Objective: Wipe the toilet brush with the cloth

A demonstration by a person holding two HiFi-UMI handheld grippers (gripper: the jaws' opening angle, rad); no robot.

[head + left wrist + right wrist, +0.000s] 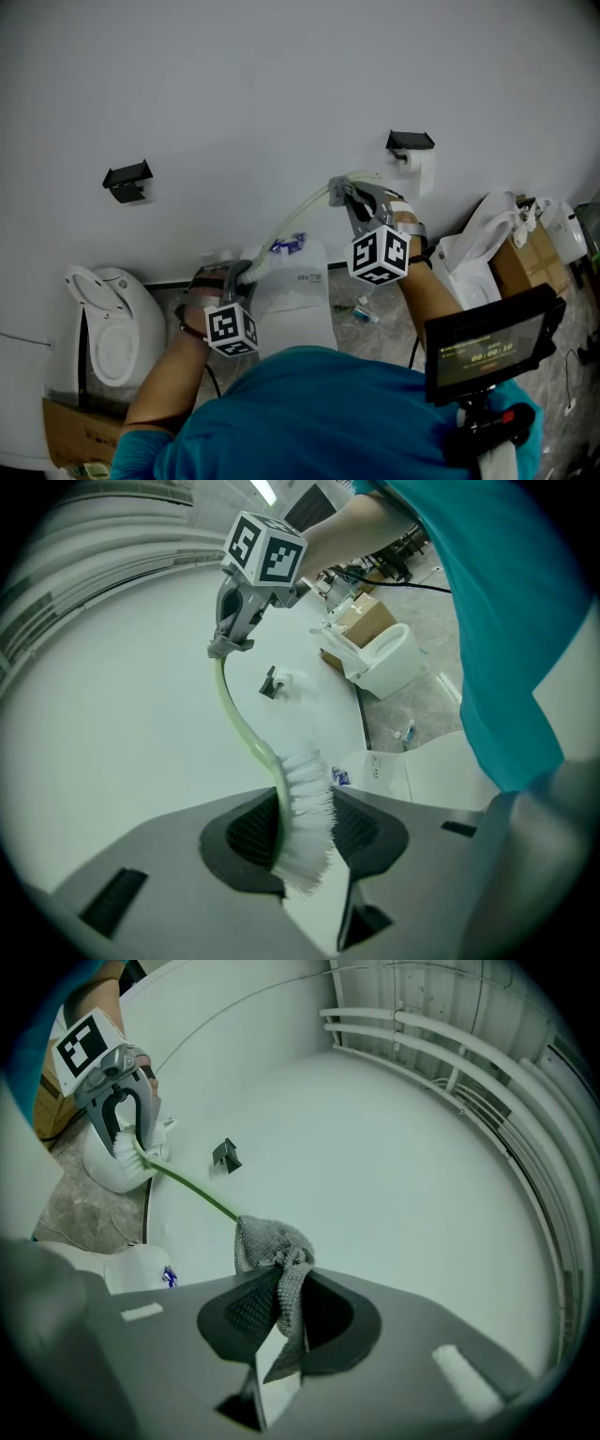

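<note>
The toilet brush has a pale green curved handle [295, 217] and white bristles [307, 808]. My left gripper [305, 832] is shut on the bristle end, which stands upright between its pads. In the head view the left gripper [246, 274] is low at the left and the handle arcs up and right to my right gripper [345, 192]. A grey knitted cloth [267, 1246] is bunched round the far end of the handle [192, 1190]. My right gripper [281, 1312] is shut on the cloth, and a tail of it hangs down between the pads.
A white toilet [103, 328] stands at the left, another white unit [295, 291] sits below the brush, and a third toilet [473, 248] is at the right beside a cardboard box [525, 253]. A paper roll [412, 167] and a black bracket [127, 180] hang on the wall.
</note>
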